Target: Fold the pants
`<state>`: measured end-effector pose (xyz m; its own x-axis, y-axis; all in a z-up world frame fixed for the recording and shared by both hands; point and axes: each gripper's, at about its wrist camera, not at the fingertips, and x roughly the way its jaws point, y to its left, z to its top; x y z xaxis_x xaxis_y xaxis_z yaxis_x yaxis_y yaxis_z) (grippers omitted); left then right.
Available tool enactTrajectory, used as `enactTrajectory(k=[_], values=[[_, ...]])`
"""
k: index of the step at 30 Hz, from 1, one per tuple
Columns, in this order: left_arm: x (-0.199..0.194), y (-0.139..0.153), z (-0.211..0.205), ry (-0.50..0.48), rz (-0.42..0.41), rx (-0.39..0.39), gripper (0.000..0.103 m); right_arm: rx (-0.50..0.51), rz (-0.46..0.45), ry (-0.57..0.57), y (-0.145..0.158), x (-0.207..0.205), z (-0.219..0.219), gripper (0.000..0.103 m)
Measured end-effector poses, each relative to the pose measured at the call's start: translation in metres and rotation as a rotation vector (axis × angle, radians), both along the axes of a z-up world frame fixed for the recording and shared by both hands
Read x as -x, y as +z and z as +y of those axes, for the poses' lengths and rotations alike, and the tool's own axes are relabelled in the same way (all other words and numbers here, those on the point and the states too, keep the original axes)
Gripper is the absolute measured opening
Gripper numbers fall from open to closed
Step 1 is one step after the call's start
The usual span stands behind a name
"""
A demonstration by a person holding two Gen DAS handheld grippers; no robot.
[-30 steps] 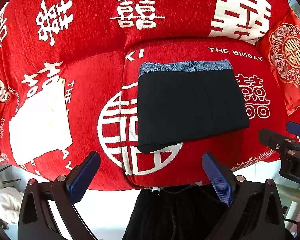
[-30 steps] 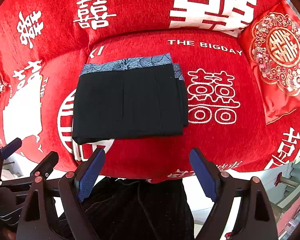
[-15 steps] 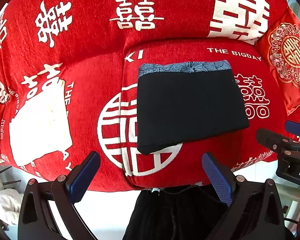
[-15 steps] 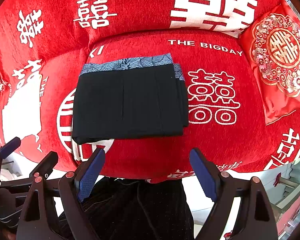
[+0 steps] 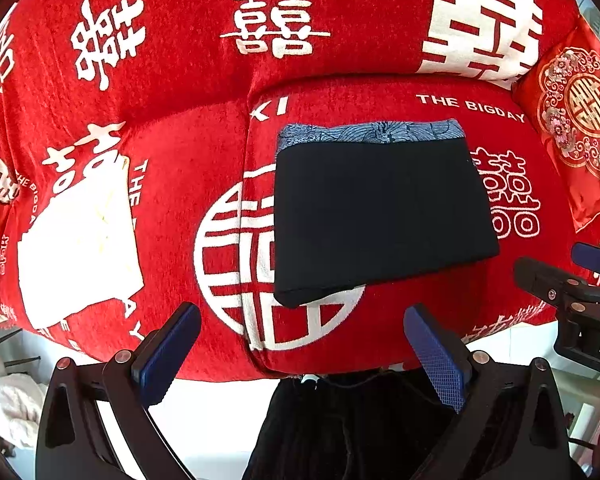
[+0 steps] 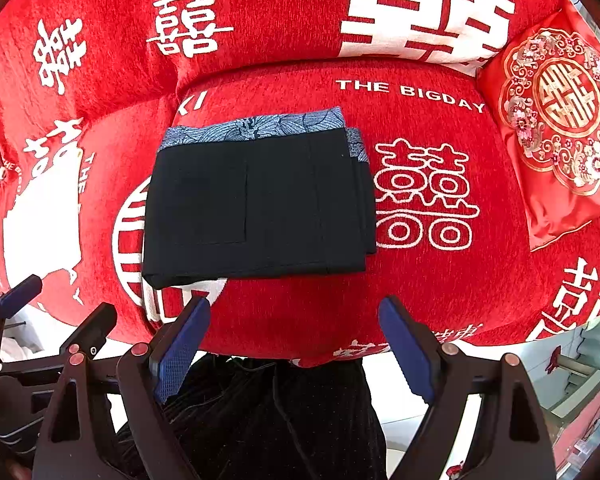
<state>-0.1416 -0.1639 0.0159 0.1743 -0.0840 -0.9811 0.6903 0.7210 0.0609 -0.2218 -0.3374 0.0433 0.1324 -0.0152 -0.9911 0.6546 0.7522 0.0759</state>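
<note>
The black pants (image 5: 380, 216) lie folded into a flat rectangle on the red sofa seat, with a blue patterned waistband (image 5: 372, 132) along the far edge. They show in the right wrist view too (image 6: 256, 204). My left gripper (image 5: 300, 348) is open and empty, held back from the sofa's front edge, near the pants' near left corner. My right gripper (image 6: 292, 340) is open and empty, also in front of the sofa edge, below the pants' near edge. Neither touches the pants.
A red sofa cover with white characters (image 5: 180, 184) spans both views. A red embroidered cushion (image 6: 560, 120) leans at the right. A white patch (image 5: 80, 248) is on the left seat. Dark fabric (image 6: 268, 420) hangs below the grippers. The right gripper shows at the left wrist view's right edge (image 5: 580, 292).
</note>
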Motion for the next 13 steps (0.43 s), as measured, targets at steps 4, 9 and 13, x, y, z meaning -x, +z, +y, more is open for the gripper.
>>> enactTrajectory(k=[4, 9, 13], values=[[-0.0022, -0.0008, 0.0004, 0.009, 0.009, 0.004, 0.101, 0.001, 0.003, 0.004, -0.0003, -0.0004, -0.0008, 0.089], [-0.0019, -0.0004, -0.0004, 0.005, 0.007, 0.018, 0.101, 0.001, 0.006, 0.008, -0.0018, -0.0006, -0.0026, 0.089], [-0.0003, 0.0024, -0.0031, -0.012, -0.001, 0.027, 0.101, 0.002, 0.01, 0.009, -0.0032, -0.0009, -0.0054, 0.089]])
